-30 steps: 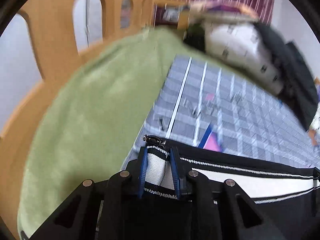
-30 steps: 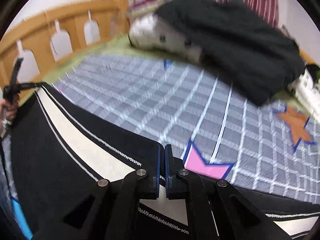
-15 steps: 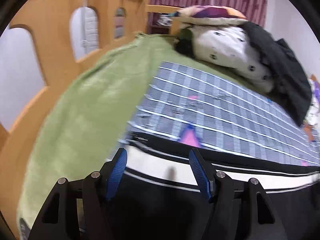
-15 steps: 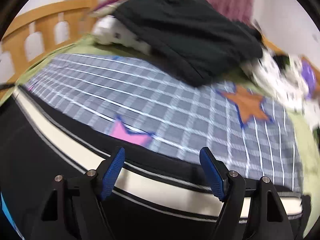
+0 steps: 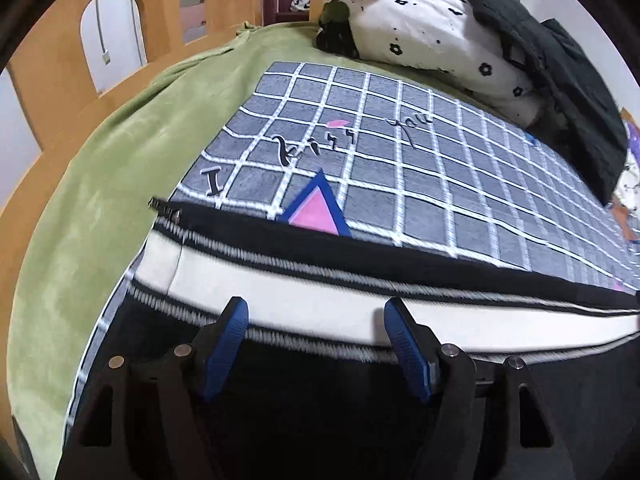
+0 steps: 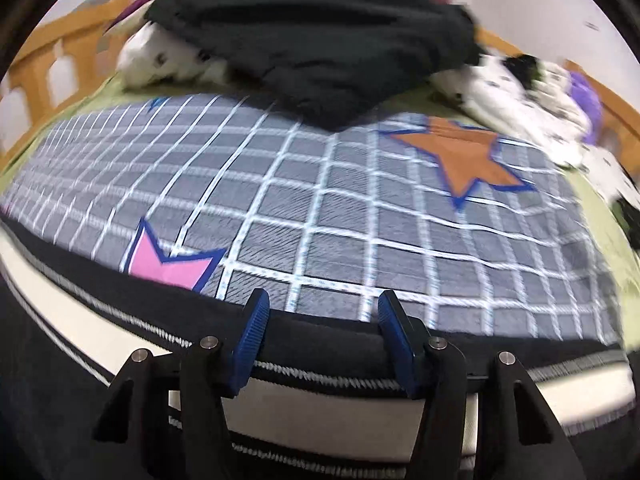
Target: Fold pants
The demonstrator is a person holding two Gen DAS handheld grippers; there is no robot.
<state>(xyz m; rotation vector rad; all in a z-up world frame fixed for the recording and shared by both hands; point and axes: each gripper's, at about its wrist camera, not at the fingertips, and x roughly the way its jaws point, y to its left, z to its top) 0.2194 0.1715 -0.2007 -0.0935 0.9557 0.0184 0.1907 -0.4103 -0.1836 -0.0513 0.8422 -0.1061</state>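
Note:
Black pants with a white side stripe edged in thin lines lie flat on a grey checked blanket. A zipper pull shows at the pants' left end. My left gripper is open and empty, hovering over the white stripe. In the right wrist view the pants run along the bottom. My right gripper is open and empty, with its tips at the pants' far edge.
A green sheet covers the bed beside a wooden rail. A white spotted pillow and a black garment are piled at the far end. Pink and orange stars mark the blanket.
Both grippers were shut on the pants' edge a second ago. They have opened and let the pants go, and the pants now lie flat on the blanket.

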